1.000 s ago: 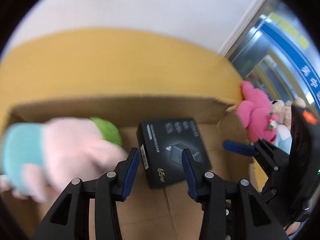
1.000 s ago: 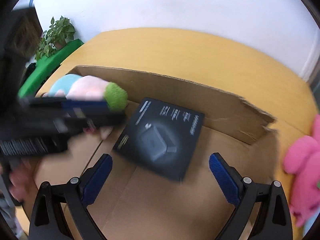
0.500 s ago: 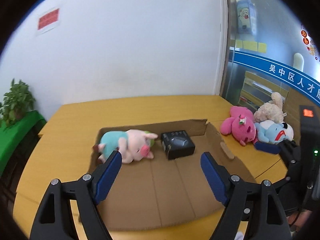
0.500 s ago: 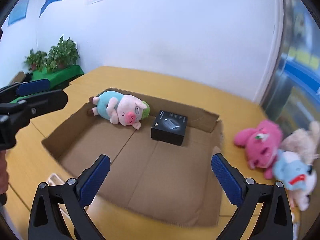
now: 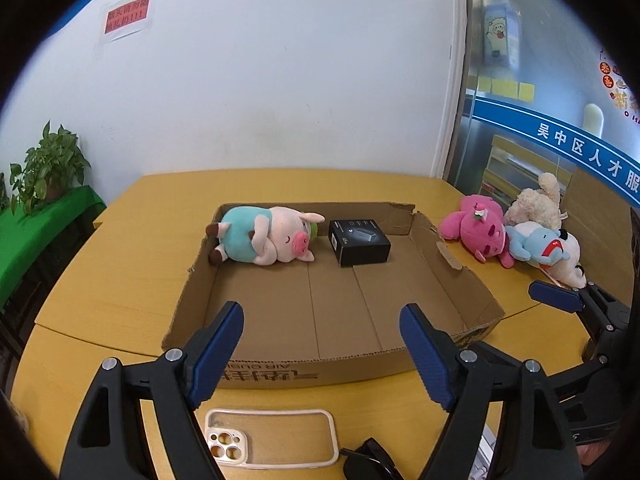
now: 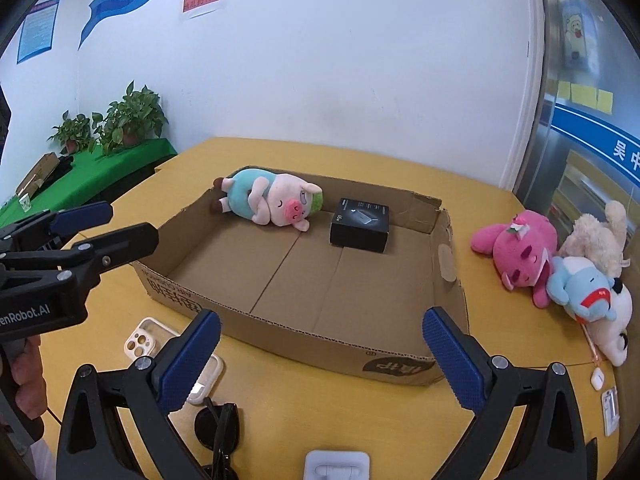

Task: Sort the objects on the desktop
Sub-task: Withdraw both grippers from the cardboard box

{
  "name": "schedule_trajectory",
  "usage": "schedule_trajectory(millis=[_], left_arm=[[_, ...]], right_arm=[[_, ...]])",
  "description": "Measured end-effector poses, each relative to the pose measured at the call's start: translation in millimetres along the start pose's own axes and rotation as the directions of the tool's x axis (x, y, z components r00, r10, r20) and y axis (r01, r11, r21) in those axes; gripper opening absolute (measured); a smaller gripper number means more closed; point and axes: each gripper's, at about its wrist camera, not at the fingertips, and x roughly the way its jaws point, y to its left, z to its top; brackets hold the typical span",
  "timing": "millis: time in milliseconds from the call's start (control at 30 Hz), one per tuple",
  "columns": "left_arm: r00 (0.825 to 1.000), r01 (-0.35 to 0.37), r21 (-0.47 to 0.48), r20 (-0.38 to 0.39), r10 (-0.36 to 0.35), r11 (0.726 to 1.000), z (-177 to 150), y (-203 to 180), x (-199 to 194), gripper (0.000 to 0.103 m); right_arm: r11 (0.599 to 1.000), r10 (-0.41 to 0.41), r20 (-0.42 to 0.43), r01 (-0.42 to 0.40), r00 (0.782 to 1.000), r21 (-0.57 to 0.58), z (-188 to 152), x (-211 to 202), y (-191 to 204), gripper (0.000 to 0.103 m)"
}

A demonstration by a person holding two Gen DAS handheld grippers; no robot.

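Note:
A shallow cardboard box lies on the yellow table. Inside at the back are a pink pig plush in a teal shirt and a black product box. My left gripper is open and empty, hovering before the box's near wall. My right gripper is open and empty, also short of the box. A clear phone case and black sunglasses lie on the table near me.
A pile of plush toys lies right of the box: a pink one, a beige one, a blue one. A small white earbud case and a white device lie near the front. Potted plants stand far left.
Both grippers pulled back and up from inside the box to in front of it. The left jaws went from narrow to wide open, leaving the black product box beside the pig plush.

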Motion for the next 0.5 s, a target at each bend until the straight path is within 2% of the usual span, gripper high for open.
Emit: schedule_trajectory(millis=[500], left_arm=[[0.998, 0.006, -0.006, -0.060, -0.006, 1.000, -19, -2, 11, 0.080]], right_arm=[[0.999, 0.020, -0.025, -0.019, 0.999, 0.034, -15, 2, 1, 0.103]])
